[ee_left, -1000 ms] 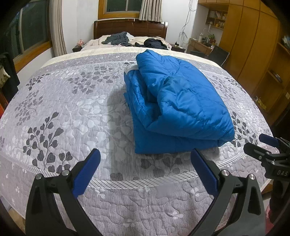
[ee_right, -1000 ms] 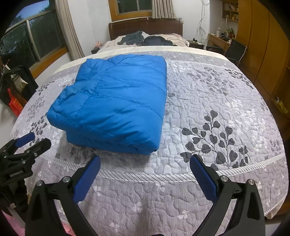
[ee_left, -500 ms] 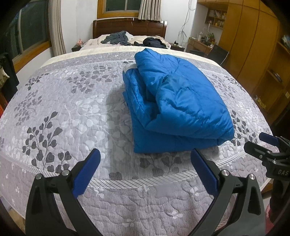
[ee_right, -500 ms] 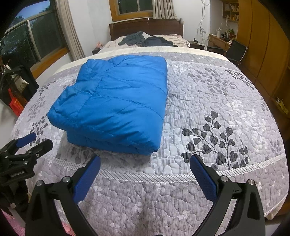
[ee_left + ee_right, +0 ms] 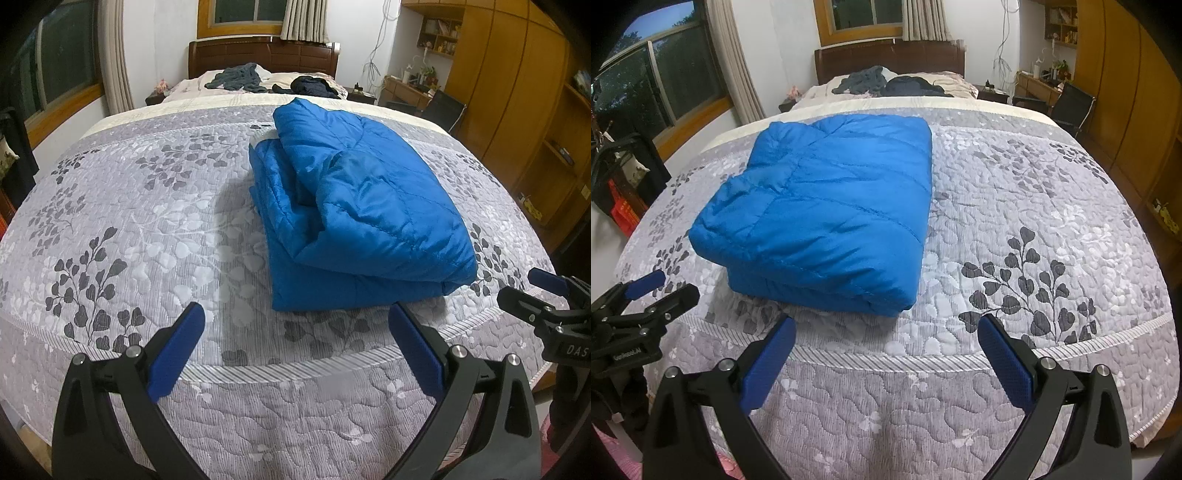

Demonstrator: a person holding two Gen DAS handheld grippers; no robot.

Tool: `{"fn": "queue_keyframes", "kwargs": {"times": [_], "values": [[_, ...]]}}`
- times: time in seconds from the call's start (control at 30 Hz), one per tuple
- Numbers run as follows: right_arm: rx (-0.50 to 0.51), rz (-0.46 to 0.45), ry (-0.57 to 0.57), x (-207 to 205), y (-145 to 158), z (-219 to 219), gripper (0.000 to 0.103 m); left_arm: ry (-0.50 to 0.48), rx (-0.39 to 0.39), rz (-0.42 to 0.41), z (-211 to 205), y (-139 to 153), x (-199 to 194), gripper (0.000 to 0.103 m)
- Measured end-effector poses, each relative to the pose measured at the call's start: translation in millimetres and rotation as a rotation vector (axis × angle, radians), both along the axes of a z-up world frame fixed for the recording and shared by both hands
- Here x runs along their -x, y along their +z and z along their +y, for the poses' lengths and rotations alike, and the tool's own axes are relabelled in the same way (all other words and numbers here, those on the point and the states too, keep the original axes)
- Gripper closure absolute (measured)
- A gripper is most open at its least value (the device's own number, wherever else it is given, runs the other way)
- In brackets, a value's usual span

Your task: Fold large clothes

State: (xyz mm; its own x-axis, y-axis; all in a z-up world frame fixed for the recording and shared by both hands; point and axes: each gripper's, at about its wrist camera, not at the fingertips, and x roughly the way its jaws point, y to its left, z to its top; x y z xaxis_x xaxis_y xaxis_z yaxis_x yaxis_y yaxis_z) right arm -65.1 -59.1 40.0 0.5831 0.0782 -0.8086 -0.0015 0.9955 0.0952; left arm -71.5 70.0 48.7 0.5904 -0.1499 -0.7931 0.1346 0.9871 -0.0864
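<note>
A puffy blue quilted jacket point(image 5: 362, 206) lies folded on the grey leaf-patterned quilted bedspread point(image 5: 1015, 229). Near the bedspread's front edge, the left gripper point(image 5: 295, 343) and right gripper point(image 5: 886, 350) hover with fingers spread apart, holding nothing.

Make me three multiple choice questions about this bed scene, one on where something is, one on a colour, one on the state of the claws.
1. Where does the folded quilted puffer jacket lie?
A. on the grey leaf-patterned quilted bedspread
B. on the floor
C. on the black chair

2. What colour is that jacket?
A. red
B. bright blue
C. white

3. How do the left claw and the right claw stand?
A. both shut on the jacket
B. one open, one shut on the jacket
C. both open, holding nothing

Answers:
1 A: the jacket rests flat on the bedspread, nearer the foot of the bed.
2 B: its whole shell shows bright blue in both views.
3 C: each claw's blue pads are spread wide, short of the jacket's near edge.
</note>
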Motion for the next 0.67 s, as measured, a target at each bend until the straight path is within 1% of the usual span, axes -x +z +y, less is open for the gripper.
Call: {"fn": "queue_keyframes", "kwargs": {"times": [0.4, 0.5, 0.67], "values": [[-0.002, 0.000, 0.004, -0.2, -1.4, 0.2, 0.004, -0.005, -0.002, 0.005, -1.2, -0.6, 0.1, 0.004], [-0.017, 0.008, 0.001, -0.6, -3.3, -1.7, 0.004, -0.006, -0.002, 0.004, -1.1, -0.7, 0.0, 0.004], [-0.005, 0.006, -0.004, 0.2, -3.4, -1.4, 0.004, -0.005, -0.002, 0.006, -1.1, -0.8, 0.4, 0.004]]}}
